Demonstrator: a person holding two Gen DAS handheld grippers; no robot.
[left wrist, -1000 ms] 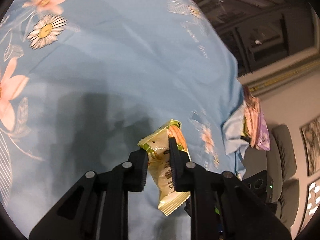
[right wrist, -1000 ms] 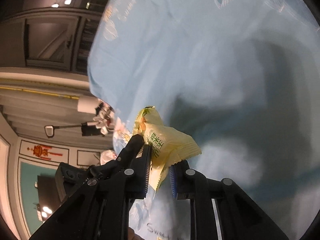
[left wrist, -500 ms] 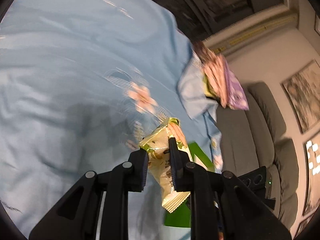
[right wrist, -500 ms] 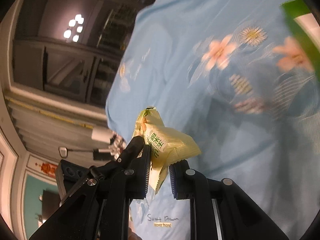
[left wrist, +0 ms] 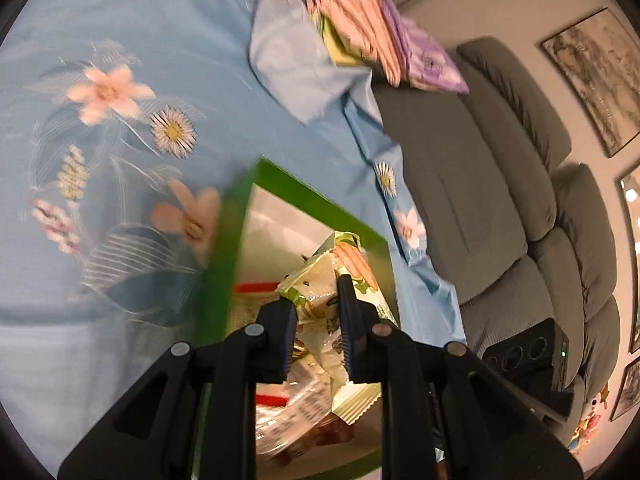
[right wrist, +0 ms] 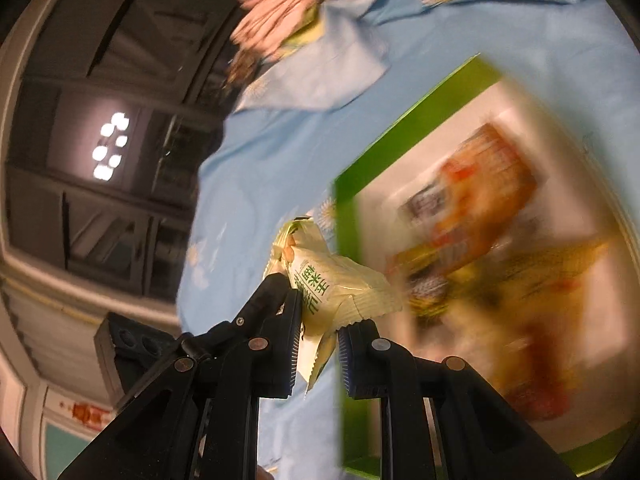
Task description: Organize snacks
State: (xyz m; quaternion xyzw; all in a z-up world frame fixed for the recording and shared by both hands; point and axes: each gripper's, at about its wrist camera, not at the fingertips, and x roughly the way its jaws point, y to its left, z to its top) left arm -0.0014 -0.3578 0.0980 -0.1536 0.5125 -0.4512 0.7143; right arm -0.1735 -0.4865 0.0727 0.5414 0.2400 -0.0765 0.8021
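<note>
Pale-yellow crinkled snack packet

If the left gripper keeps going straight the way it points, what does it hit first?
Most likely the inside of the green box: the left gripper, shut on a snack packet, points down into it, toward the snacks in the box. Depth is hard to judge.

My work surface is a pale blue floral cloth. A green-rimmed, white-lined open box sits on it at six o'clock. Pink and purple packets lie heaped at one o'clock.
</note>
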